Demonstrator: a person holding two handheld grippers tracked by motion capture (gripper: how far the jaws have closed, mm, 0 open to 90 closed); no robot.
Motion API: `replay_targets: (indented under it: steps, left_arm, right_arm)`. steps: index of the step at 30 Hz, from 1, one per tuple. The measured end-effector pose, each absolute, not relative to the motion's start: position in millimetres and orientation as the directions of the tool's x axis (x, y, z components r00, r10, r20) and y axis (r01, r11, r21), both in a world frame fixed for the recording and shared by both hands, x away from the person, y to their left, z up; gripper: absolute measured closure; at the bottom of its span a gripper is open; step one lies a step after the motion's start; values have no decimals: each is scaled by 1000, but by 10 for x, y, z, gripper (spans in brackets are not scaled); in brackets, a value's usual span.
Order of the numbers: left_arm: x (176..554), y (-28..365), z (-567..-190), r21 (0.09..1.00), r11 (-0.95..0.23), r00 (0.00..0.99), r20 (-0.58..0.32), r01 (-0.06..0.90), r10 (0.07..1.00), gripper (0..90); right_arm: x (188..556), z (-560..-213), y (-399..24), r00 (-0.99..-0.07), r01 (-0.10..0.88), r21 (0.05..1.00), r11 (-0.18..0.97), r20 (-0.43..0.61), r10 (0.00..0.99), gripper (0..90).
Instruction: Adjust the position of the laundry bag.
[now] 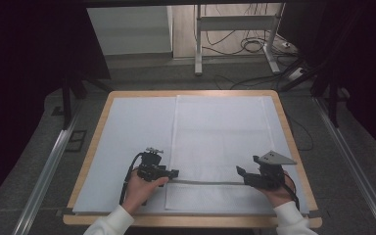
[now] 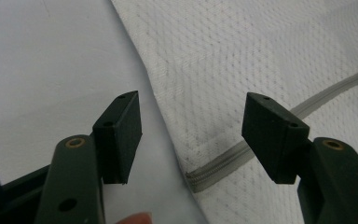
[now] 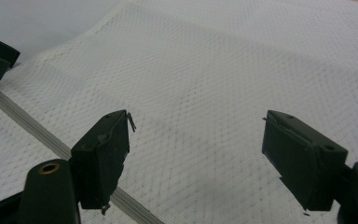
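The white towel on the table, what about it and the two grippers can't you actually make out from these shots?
- White towel: high view, its weave is too small to read.
- Left gripper: its own view, whether the pads touch the towel's edge; the jaws stand apart around it, contact hidden beneath.
- Right gripper: its own view, the height above the cloth is unclear.
- Grey stripe: left gripper view, the right jaw covers part.

My high camera sits above my side of the desk (image 1: 94, 147), looking forward and down, far enough to take in the floor beyond. Each hand-held gripper camera looks along its own jaws, close to the towel (image 2: 242, 56). All three share the towel's grey stripe (image 3: 23, 123).
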State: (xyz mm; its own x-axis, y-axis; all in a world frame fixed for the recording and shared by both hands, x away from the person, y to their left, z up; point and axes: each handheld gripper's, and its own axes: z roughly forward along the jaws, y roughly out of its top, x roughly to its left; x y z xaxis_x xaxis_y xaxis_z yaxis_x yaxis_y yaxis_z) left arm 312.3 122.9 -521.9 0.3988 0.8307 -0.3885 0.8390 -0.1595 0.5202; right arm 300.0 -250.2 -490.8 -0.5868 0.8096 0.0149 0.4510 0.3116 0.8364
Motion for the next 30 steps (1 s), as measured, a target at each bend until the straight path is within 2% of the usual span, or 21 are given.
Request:
replay_targets:
  steps: [14,24,30]
  left_arm:
    - [3135,1144,-5248,533,-180,414,-360,827,836,498]
    - [3133,1097,-5276,578,-242,448,-245,779,860,785]
    - [3142,1094,-5287,587,-247,455,-235,771,859,861]
  right_arm:
    - [2994,-4893,-2499,-586,444,840,311,10,810,222]
    - [2990,-4881,-2496,-584,444,842,306,13,812,222]
    - [2993,-4865,-2503,-578,441,845,301,11,816,222]
